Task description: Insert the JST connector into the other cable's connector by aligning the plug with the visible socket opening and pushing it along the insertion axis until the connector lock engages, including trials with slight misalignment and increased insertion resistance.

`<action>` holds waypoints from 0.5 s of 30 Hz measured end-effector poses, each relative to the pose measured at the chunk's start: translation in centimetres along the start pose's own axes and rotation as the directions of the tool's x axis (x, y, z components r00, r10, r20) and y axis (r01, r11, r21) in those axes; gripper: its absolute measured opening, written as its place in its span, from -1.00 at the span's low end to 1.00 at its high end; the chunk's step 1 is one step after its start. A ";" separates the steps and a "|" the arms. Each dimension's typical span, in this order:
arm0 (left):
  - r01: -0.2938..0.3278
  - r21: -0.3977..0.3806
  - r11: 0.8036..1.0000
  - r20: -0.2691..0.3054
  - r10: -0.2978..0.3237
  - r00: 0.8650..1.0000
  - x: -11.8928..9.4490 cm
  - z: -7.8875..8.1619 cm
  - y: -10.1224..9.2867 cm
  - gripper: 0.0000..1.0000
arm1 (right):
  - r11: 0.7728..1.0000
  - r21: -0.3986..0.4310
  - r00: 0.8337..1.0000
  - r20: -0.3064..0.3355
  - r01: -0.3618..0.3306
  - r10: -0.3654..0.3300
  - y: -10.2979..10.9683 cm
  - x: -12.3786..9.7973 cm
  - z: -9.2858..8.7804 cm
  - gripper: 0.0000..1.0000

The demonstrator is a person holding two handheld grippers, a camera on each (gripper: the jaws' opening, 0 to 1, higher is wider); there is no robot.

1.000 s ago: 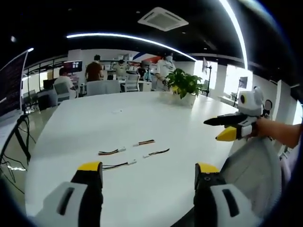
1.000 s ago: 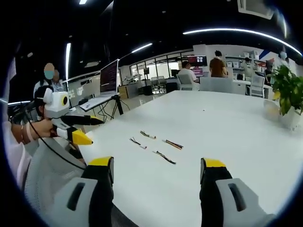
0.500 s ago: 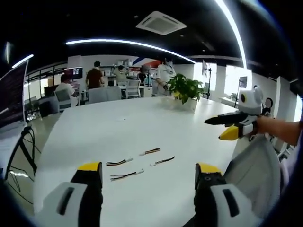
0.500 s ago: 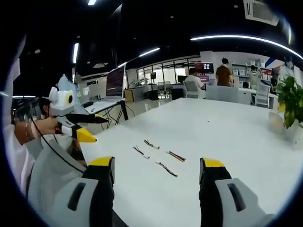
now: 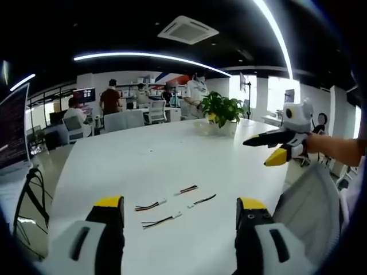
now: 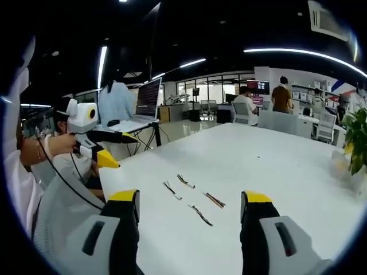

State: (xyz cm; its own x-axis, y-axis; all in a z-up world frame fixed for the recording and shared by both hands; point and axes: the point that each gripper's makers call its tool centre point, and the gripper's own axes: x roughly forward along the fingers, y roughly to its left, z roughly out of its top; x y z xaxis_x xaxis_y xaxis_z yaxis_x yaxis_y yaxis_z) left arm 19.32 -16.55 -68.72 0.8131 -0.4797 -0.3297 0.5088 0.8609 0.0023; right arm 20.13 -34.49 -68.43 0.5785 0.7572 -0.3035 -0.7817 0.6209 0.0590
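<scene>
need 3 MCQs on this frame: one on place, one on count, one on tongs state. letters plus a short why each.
1. Where do the short cables lie?
A. on the white table
B. on a chair
C. in the left tongs

2. How many short cables are on the table?
A. two
B. four
C. seven

3. What state are the left tongs and right tongs in?
A. both shut on a cable
B. left open, right shut
C. both open and empty

Answers:
1 A: the cables rest on the tabletop, ahead of both tongs.
2 B: the left gripper view shows four separate wire pieces, and the right gripper view shows the same four.
3 C: each view shows a wide gap between the yellow-tipped jaws with nothing held.
</scene>
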 end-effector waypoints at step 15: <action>0.007 0.047 0.999 -0.016 -0.007 1.000 2.0 0.0 1.6 0.55 | 0.999 -0.037 0.999 -0.050 -0.020 0.018 -1.8 1.7 -0.8 0.29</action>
State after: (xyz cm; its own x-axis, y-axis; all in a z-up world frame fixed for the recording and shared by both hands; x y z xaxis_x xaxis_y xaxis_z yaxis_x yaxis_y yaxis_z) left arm 21.72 -16.13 -69.41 0.8050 -0.4826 -0.3450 0.5274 0.8485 0.0439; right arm 22.32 -34.50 -69.77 0.5521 0.7572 -0.3491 -0.8012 0.5977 0.0293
